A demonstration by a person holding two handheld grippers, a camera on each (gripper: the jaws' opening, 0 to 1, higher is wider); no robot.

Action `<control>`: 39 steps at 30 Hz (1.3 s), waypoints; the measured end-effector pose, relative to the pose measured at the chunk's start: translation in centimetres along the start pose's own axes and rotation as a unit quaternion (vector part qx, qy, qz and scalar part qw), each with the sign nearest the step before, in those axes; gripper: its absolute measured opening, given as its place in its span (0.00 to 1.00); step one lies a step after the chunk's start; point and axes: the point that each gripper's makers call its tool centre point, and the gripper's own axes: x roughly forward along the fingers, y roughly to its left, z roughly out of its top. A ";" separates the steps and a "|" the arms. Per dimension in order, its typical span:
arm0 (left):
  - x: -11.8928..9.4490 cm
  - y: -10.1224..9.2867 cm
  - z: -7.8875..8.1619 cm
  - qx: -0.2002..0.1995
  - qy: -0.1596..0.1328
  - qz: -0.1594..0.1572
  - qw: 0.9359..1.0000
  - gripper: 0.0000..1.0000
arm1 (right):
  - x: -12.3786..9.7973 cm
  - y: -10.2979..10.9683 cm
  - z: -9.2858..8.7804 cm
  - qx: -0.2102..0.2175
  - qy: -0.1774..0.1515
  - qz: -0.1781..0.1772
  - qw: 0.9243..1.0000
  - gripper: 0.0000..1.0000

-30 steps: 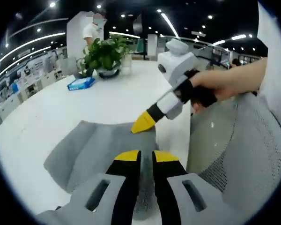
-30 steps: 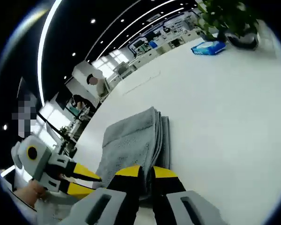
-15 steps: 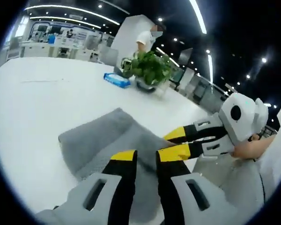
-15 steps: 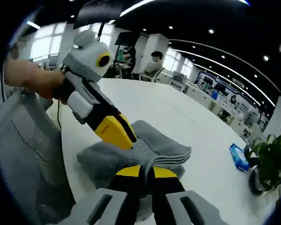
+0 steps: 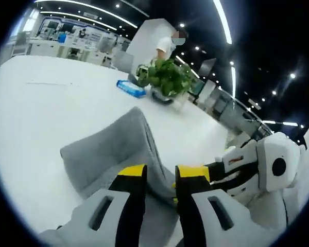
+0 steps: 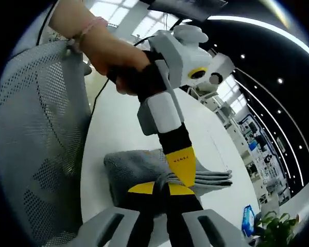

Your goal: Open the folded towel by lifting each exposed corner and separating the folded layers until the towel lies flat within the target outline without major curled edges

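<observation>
Left gripper view, as I logged it: my left gripper (image 5: pixel 160 174) had its yellow-tipped jaws set close on either side of a raised fold of the grey towel (image 5: pixel 113 149), pinching it. That towel lay folded on the white worktop (image 5: pixel 36 103), its upper layer lifted into a ridge running away from the jaws. My right gripper (image 5: pixel 247 170) came in from the right, its yellow tip just beside the towel's near edge. A potted plant (image 5: pixel 169 77) and a blue packet (image 5: pixel 131 88) stood far back on the worktop.

Right gripper view: right gripper (image 6: pixel 161 189), jaws pressed together on the towel's (image 6: pixel 139 167) edge, stacked layers (image 6: pixel 211 178) fanning out past them. Left gripper (image 6: pixel 170 110), held by a hand (image 6: pixel 118 62), came down from above with its yellow tip touching the same fold. A grey mesh chair (image 6: pixel 38 134) stood beside the worktop (image 6: pixel 123 128)
</observation>
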 end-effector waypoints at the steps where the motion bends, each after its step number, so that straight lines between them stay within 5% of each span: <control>1: 0.0 0.0 0.0 0.001 0.000 0.001 1.000 0.21 | 0.0 0.0 0.0 -0.002 -0.001 0.002 1.000 0.03; 11: 0.0 0.5 -0.1 0.001 0.002 0.010 1.000 0.21 | -0.1 1.1 1.3 0.027 -0.042 0.039 0.998 0.03; 22: -0.3 1.4 0.1 0.000 -0.001 0.029 1.000 0.21 | -0.2 3.7 2.8 0.007 -0.075 0.097 0.992 0.03; 33: -0.7 2.3 0.5 -0.011 -0.012 0.047 0.999 0.16 | -0.3 4.5 3.2 0.066 -0.102 0.128 0.984 0.05; 36: -1.1 2.7 0.7 -0.019 -0.014 0.057 0.998 0.10 | -0.7 3.3 4.1 0.191 -0.130 0.136 0.964 0.08; 39: -1.5 3.2 0.8 -0.051 -0.019 0.056 0.997 0.08 | -1.7 0.5 5.1 0.264 -0.181 0.111 0.941 0.11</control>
